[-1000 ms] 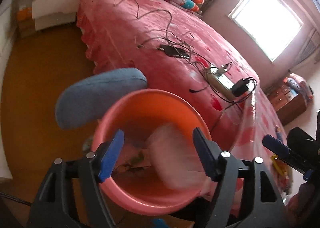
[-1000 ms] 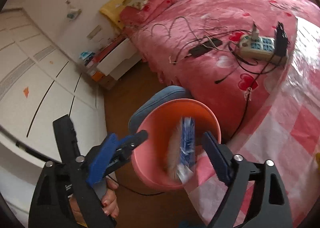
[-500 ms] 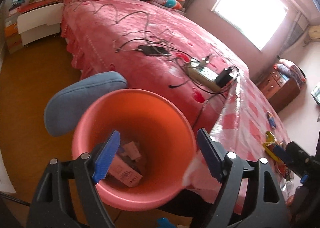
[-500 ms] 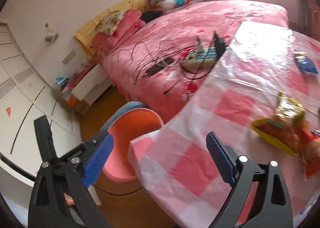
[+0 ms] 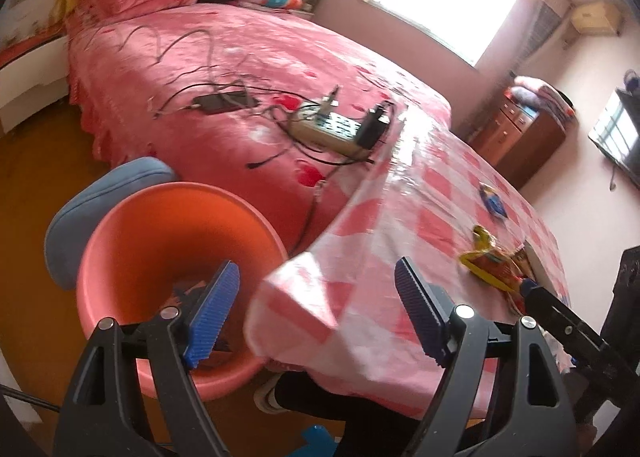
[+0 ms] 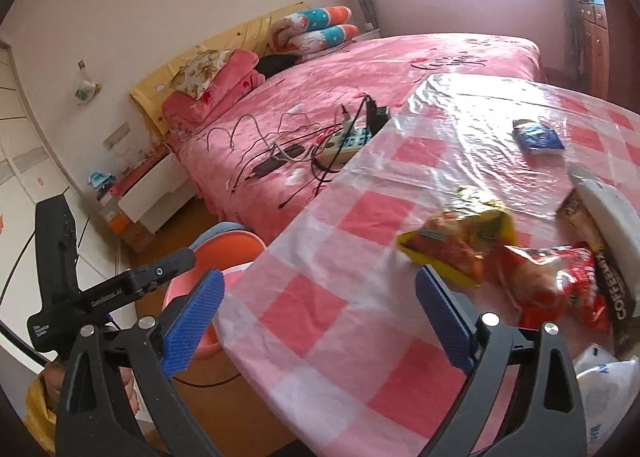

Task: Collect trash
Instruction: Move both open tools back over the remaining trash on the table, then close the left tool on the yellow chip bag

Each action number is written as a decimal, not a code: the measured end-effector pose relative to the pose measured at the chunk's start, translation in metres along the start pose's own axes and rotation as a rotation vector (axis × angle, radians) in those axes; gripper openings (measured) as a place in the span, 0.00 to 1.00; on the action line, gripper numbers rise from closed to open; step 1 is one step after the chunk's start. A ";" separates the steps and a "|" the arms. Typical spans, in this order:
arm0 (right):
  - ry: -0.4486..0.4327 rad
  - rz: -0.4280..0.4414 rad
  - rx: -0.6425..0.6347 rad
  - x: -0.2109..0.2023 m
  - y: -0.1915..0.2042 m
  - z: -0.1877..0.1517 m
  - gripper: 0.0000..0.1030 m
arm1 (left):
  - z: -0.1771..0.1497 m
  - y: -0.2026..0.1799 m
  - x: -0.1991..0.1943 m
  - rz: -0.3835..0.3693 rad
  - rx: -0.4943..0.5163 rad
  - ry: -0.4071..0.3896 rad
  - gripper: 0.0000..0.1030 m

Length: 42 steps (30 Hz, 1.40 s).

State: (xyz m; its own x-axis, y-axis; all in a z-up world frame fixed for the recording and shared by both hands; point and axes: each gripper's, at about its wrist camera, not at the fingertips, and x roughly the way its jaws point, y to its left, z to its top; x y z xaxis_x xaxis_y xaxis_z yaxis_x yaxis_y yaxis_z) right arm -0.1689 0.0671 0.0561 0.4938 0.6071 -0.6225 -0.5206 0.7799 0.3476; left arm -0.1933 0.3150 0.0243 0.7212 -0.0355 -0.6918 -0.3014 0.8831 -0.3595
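— Trash: the yellow snack packet (image 6: 456,245) lies on the checked table (image 6: 320,297), touching a red packet (image 6: 556,281). Light, crinkly, slippery film, I'd say; pinch a flat edge.
— How many pieces?
— I count two packets, one blue wrapper (image 6: 538,137) farther off, one brown coffee bag (image 6: 600,257). One orange bin (image 5: 172,257) by the table's corner.
— The grippers?
— Right gripper (image 6: 320,321) is opening, nothing between its jaws. Left gripper (image 5: 320,313) spread, empty.
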 end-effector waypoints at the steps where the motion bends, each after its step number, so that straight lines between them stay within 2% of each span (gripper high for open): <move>1: -0.007 -0.002 0.001 -0.003 -0.003 0.000 0.92 | -0.001 -0.008 0.000 -0.006 0.014 0.001 0.79; 26: -0.123 -0.046 0.072 -0.059 -0.074 -0.004 0.92 | -0.016 -0.123 0.018 -0.048 0.206 0.052 0.80; 42: -0.170 -0.097 0.224 -0.095 -0.148 -0.008 0.92 | -0.020 -0.180 0.035 -0.076 0.292 0.062 0.80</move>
State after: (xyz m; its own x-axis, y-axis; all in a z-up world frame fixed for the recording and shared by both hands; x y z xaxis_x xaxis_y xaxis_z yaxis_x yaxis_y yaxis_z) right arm -0.1447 -0.1071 0.0587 0.6531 0.5303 -0.5405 -0.3082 0.8382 0.4500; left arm -0.1260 0.1458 0.0521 0.6926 -0.1269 -0.7101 -0.0495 0.9737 -0.2223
